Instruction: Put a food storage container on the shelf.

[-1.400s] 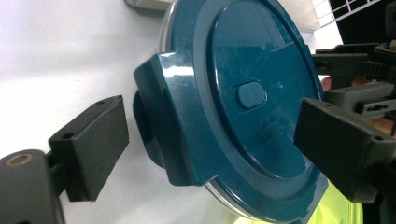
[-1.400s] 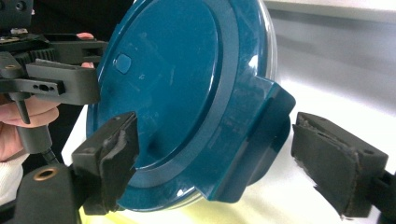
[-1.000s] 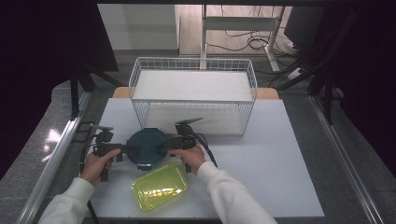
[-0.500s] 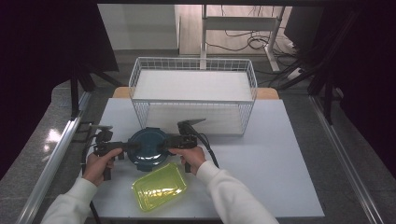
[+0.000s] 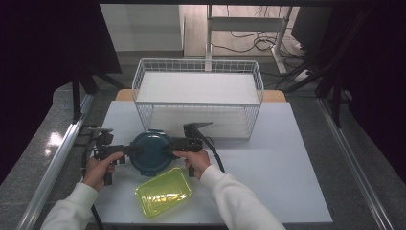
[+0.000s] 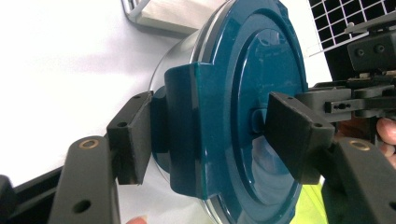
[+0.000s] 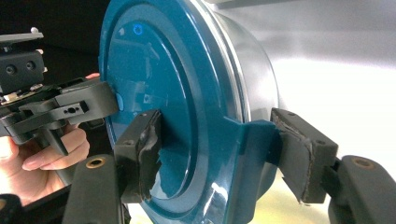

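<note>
I've got the round container (image 5: 151, 151) on the table (image 5: 287, 158), just in front of the wire basket (image 5: 198, 98). My left gripper (image 6: 205, 135) pinches one lid clip, my right gripper (image 7: 217, 158) pinches the opposite one. I reckon I'm unlatching or lifting it. Next needs even pressure both sides. Yellow tray (image 5: 163, 191) sits nearby.

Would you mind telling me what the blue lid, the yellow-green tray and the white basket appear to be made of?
The blue lid looks like glossy moulded plastic: it mirrors highlights and has crisp formed clip tabs. The yellow-green tray seems thin translucent plastic, as the table's brightness shows through it. The white basket appears to be coated metal wire, judging by its thin welded grid, though the coating is a guess.
</note>
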`<state>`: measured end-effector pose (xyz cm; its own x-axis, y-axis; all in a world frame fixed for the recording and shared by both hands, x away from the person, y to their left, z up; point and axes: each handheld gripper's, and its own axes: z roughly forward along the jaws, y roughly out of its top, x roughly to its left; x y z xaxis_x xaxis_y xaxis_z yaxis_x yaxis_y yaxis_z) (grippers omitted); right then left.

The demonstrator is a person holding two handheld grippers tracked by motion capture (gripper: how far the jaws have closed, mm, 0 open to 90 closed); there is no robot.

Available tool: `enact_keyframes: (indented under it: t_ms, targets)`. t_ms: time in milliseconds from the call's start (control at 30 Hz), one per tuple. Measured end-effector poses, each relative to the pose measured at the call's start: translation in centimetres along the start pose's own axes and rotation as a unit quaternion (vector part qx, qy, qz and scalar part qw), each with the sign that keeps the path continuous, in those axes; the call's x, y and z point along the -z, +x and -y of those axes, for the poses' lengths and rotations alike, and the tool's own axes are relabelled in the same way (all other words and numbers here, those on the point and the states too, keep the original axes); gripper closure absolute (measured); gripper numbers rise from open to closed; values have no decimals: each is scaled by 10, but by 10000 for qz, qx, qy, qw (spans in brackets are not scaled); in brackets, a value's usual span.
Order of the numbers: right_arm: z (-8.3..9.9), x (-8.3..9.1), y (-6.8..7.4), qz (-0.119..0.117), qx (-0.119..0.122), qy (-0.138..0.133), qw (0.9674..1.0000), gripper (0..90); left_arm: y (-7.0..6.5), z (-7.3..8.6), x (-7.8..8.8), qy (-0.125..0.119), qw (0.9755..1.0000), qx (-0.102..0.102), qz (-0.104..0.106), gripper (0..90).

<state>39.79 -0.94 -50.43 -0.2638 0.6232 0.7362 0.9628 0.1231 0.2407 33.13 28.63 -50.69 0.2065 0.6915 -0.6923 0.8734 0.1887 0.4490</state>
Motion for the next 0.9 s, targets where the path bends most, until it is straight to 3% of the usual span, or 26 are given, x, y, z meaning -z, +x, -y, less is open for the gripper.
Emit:
enact_keyframes:
  t_ms: [300,433,900]
  targets:
    - [-2,0,2,-125,-22,-155,9998,357,-5,-5,6,-90,9999,-82,-60,364]
    - [-3,5,7,-143,78,-211,9996,357,-9,-8,11,-141,9998,-150,-29,371]
    - [-1,36,30,-175,384,-513,9978,354,-42,-15,28,-307,9985,-462,15,378]
